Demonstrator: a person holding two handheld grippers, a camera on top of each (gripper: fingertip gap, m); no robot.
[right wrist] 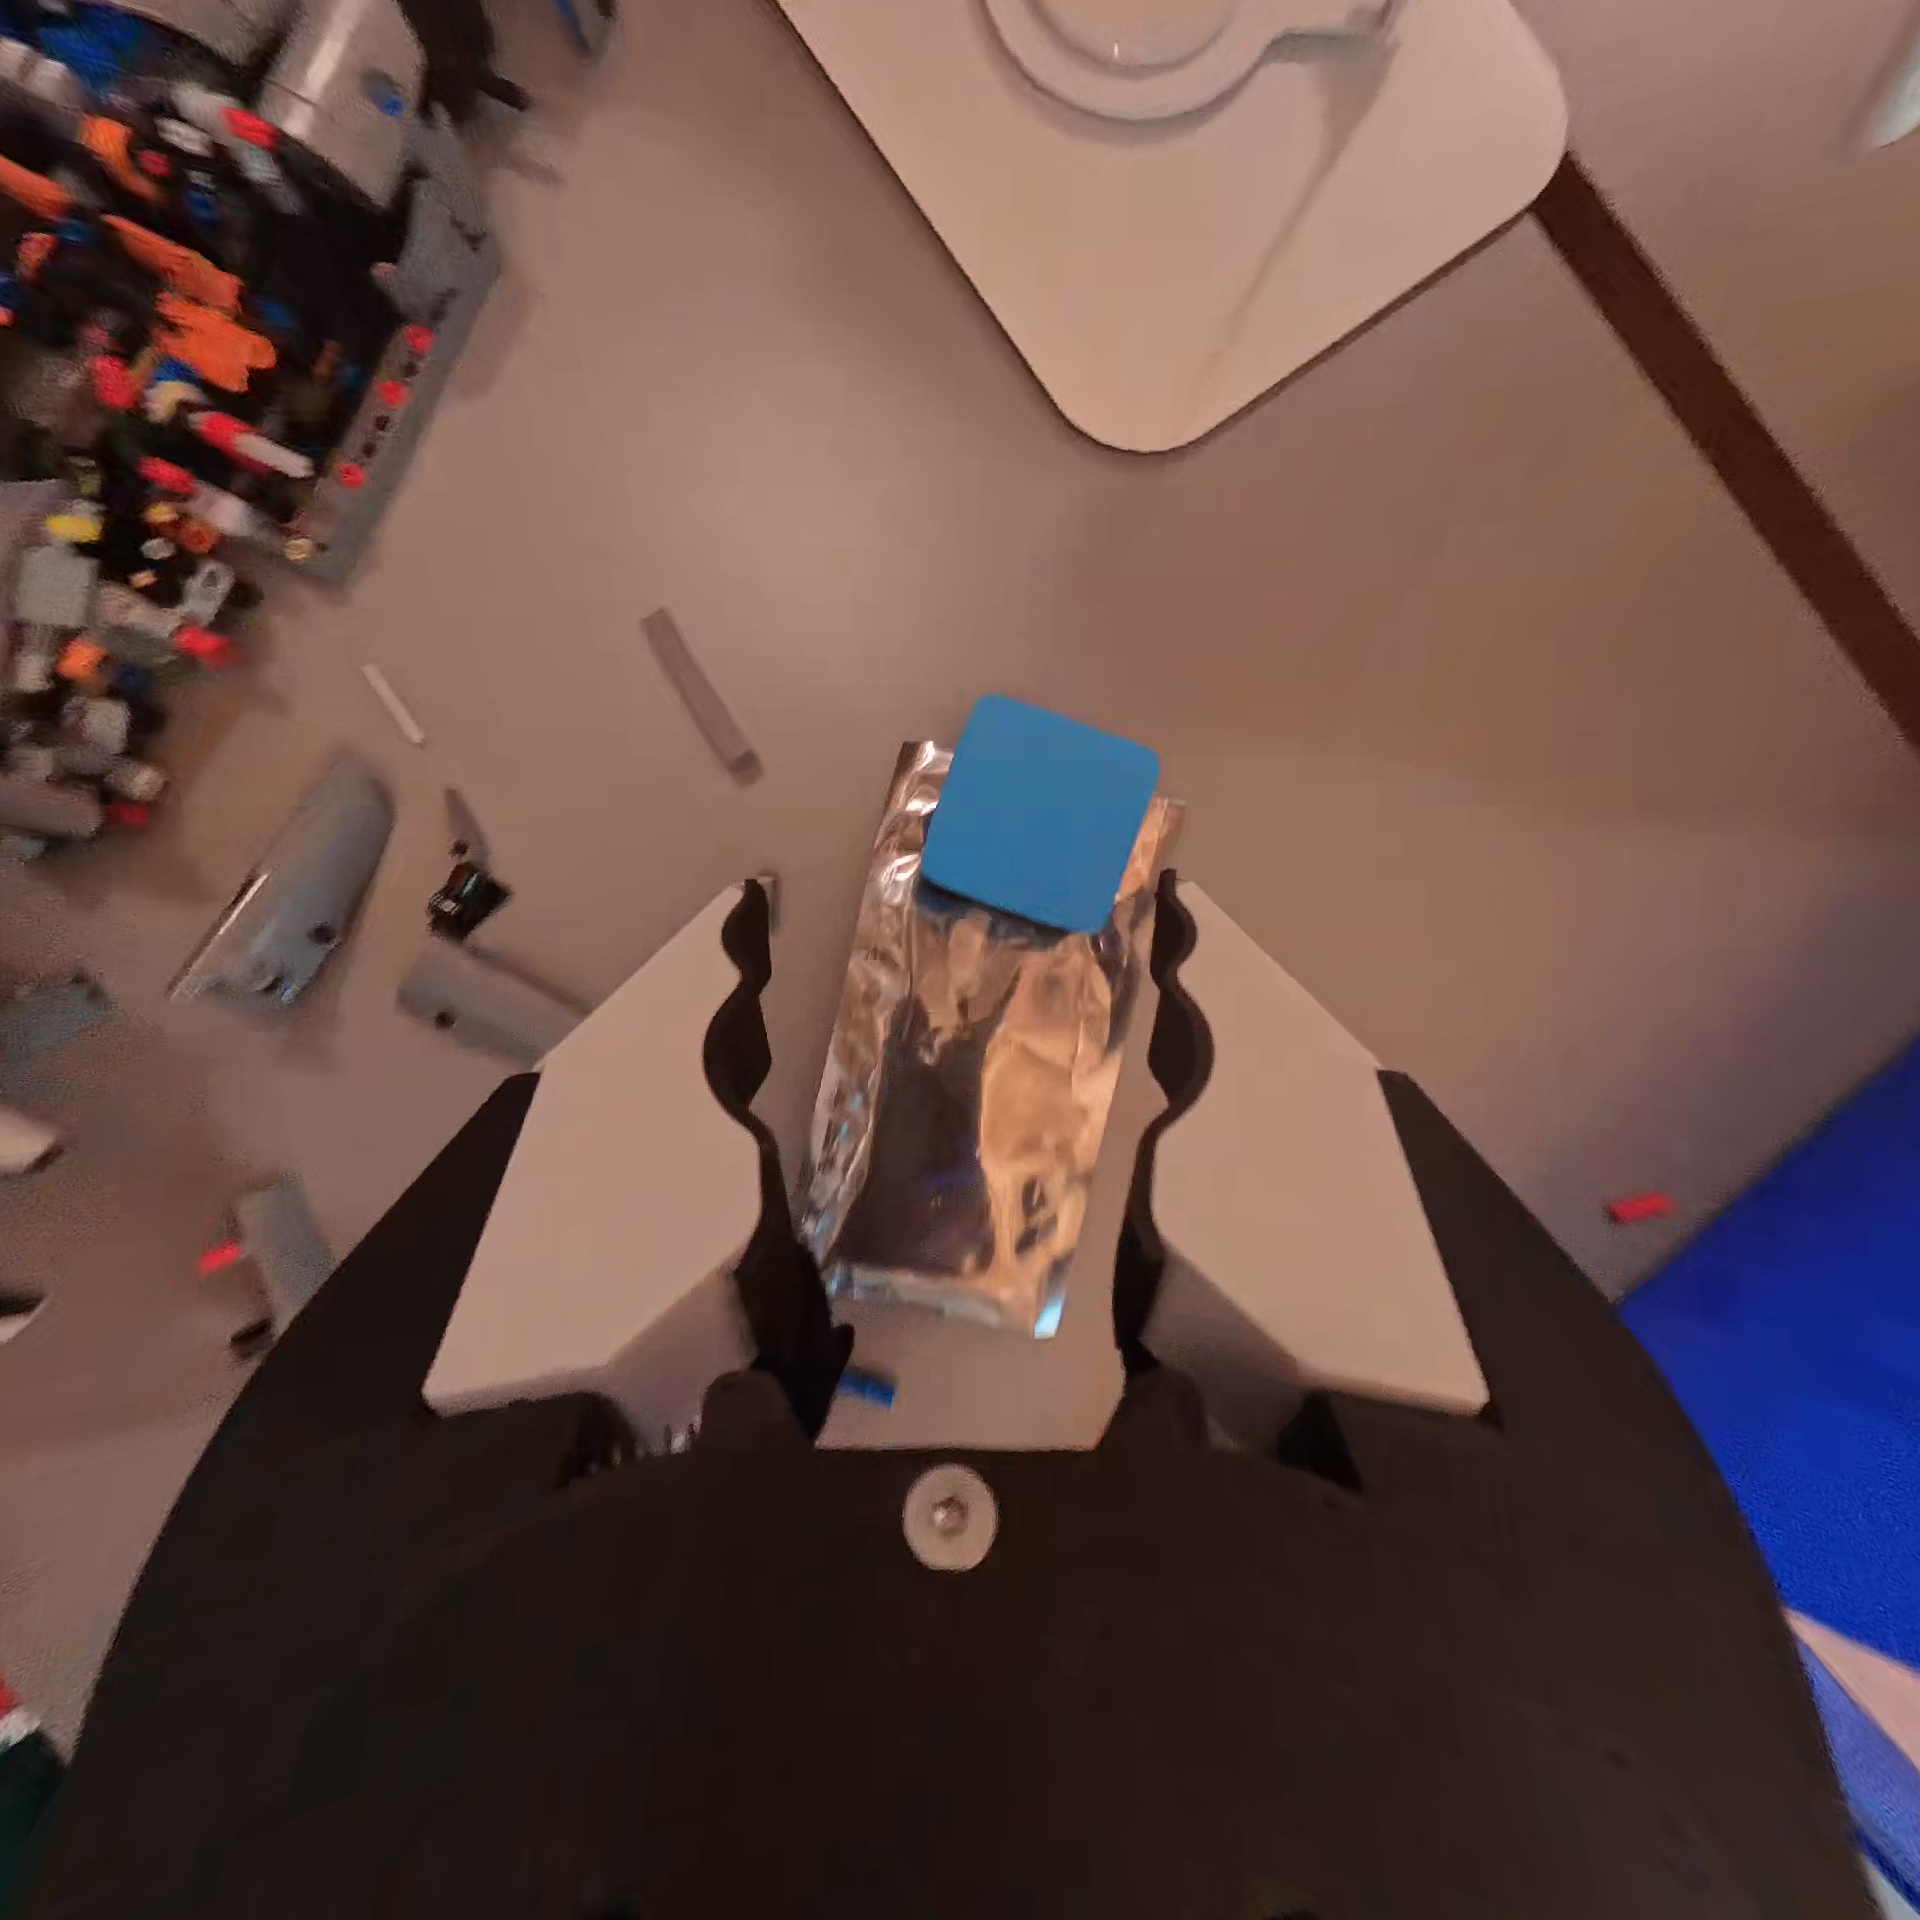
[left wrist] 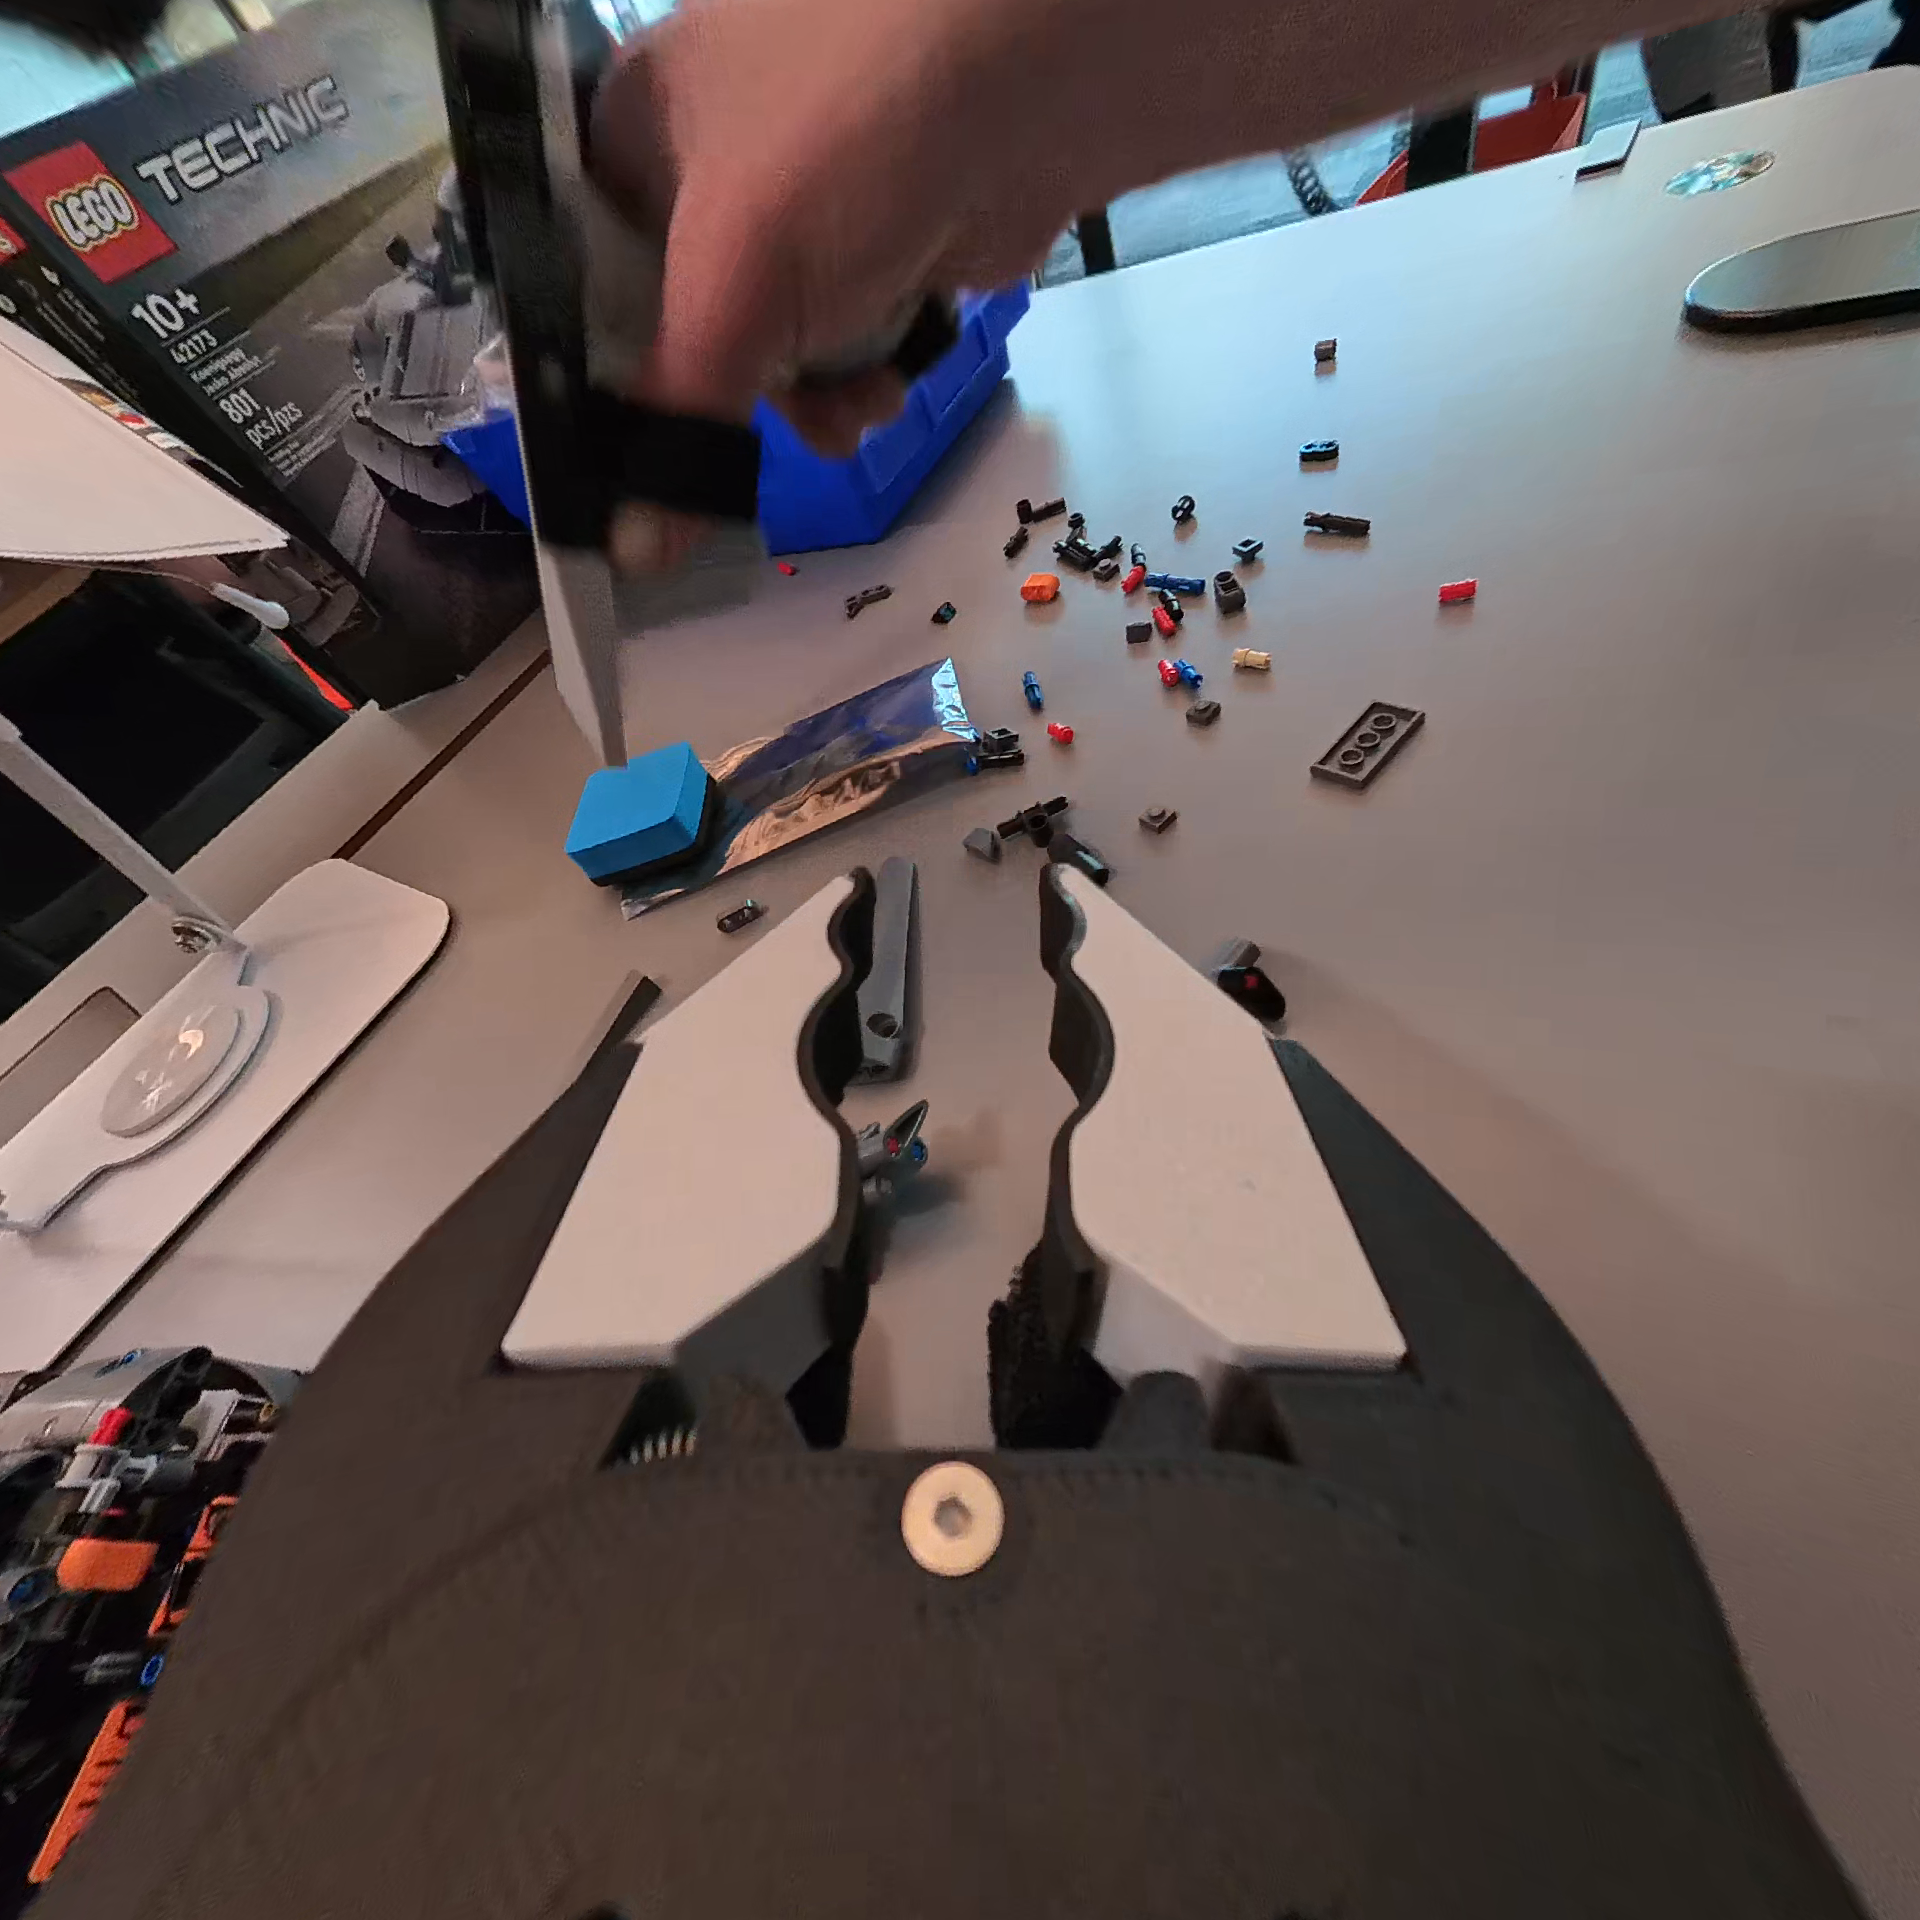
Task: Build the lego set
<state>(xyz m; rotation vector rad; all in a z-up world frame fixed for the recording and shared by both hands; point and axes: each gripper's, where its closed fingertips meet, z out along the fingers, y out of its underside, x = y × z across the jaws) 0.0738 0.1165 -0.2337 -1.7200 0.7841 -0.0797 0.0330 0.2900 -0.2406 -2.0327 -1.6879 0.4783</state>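
Left wrist view: the left gripper (left wrist: 951,904) hangs low over the grey table (left wrist: 1558,935) with its jaws apart and nothing held. A dark grey beam (left wrist: 891,971) lies on the table beside the inner edge of the left finger (left wrist: 717,1122), its long axis running roughly along the fingers, away from the camera. A small grey piece with blue and red pins (left wrist: 896,1148) sits closer in, between the jaws. Ahead and to the left lies a foil bag (left wrist: 842,774) with a blue block (left wrist: 641,812) on its near end. Loose parts (left wrist: 1164,603) are scattered ahead and to the right, well apart from the jaws. A hand (left wrist: 831,197) brings the right gripper (left wrist: 613,623) down over the block, blurred. A blue bin (left wrist: 894,436) and the set's box (left wrist: 260,312) stand behind. The part-built model (left wrist: 104,1558) shows at the lower left edge.

Right wrist view: the right gripper (right wrist: 961,894) looks straight down, jaws wide apart and empty. The bag (right wrist: 977,1101) lies between the fingers with its long axis along them, and the block (right wrist: 1042,812) rests on its far end, just past the fingertips. The model (right wrist: 187,364) and a few grey panels (right wrist: 301,894) lie off to the left, blurred.

Judgement: the right gripper is the nearer to the bag and straddles it lengthwise, so closing would pinch it across its short width. The left gripper is the nearer to the beam, which lies along its fingers, not across them.
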